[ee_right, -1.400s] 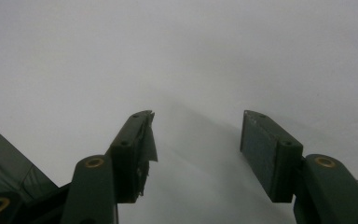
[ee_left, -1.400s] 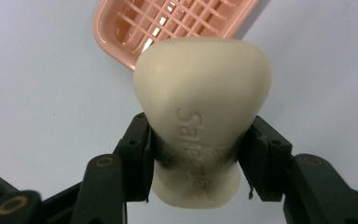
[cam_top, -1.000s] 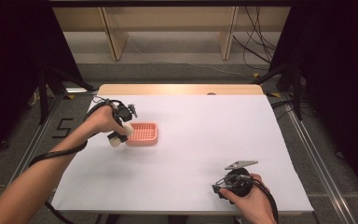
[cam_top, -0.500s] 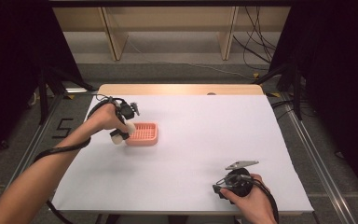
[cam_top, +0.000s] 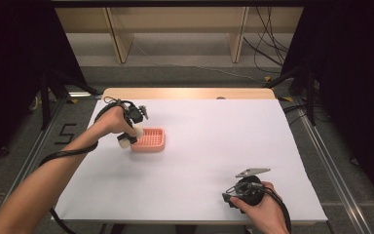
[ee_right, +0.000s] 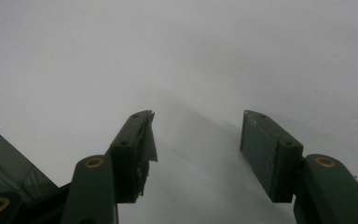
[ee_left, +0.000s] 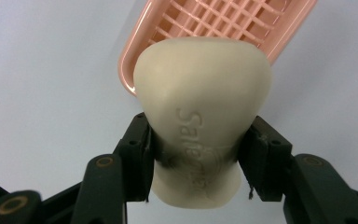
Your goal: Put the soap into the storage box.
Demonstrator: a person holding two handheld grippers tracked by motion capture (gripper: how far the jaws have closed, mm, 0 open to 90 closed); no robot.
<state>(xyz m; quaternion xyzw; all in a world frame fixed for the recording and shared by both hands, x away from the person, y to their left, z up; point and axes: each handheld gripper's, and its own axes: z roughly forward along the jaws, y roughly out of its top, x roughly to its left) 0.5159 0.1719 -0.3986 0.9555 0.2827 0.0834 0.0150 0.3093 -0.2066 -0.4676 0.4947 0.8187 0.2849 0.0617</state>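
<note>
A cream bar of soap (ee_left: 200, 116) with embossed lettering is clamped between the jaws of my left gripper (ee_left: 198, 156), which is shut on it. In the high view the soap (cam_top: 125, 140) hangs just left of a pink slatted soap dish (cam_top: 149, 139) on the white table, with the left gripper (cam_top: 128, 136) pointing down at the dish's left edge. The dish (ee_left: 223, 23) lies beyond the soap in the left gripper view. My right gripper (ee_right: 196, 154) rests near the table's front right with its jaws apart and nothing between them; in the high view the right gripper (cam_top: 233, 195) sits low by the front edge.
The white table sheet (cam_top: 214, 141) spreads wide between the two hands. A wooden strip (cam_top: 190, 92) borders the far edge. Shelving legs and cables stand on the floor beyond, and black curtains hang at both sides.
The left hand has shifted slightly with the soap, staying beside the dish's left edge. The right hand has kept still.
</note>
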